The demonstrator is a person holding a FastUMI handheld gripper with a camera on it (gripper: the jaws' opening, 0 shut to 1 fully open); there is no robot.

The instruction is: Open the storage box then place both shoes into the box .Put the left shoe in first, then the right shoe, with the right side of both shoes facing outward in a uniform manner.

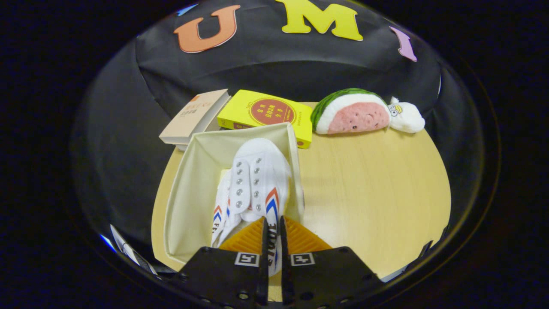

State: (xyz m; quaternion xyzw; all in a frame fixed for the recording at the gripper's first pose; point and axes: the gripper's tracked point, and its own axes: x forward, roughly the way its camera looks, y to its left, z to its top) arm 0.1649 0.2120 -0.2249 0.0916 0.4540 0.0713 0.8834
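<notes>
Pinching the heel end of a white canvas sneaker (259,180), the hand-held gripper (274,234) has both fingers pressed on a thin fold of the shoe's upper, with only that fabric between them. The sneaker runs forward from the fingers, toe pointing away, silver eyelets up, no laces visible. Red and blue chevron stripes show on its side near the fingers.

It sits over the right part of the open storage box (188,189), a cream fabric box with soft walls; whether the sole rests on the box floor I can't tell. Toe reaches close to the box's far wall.

Second white sneaker (221,210) lies in the box just left of the held one, lower, touching it; same chevron stripes visible on its side. Which shoe is left or right: can't tell from this angle.

Box stands on a light wood tabletop (369,189), at its left part, near edge close to the fingers.

Beyond the box: a yellow book (266,113) with a red round emblem, touching or just behind the far wall; a beige book (195,116) left of it, the two overlapping. Right of the yellow book, a watermelon-slice plush (354,113), and touching its right end a small white plush (407,116).
</notes>
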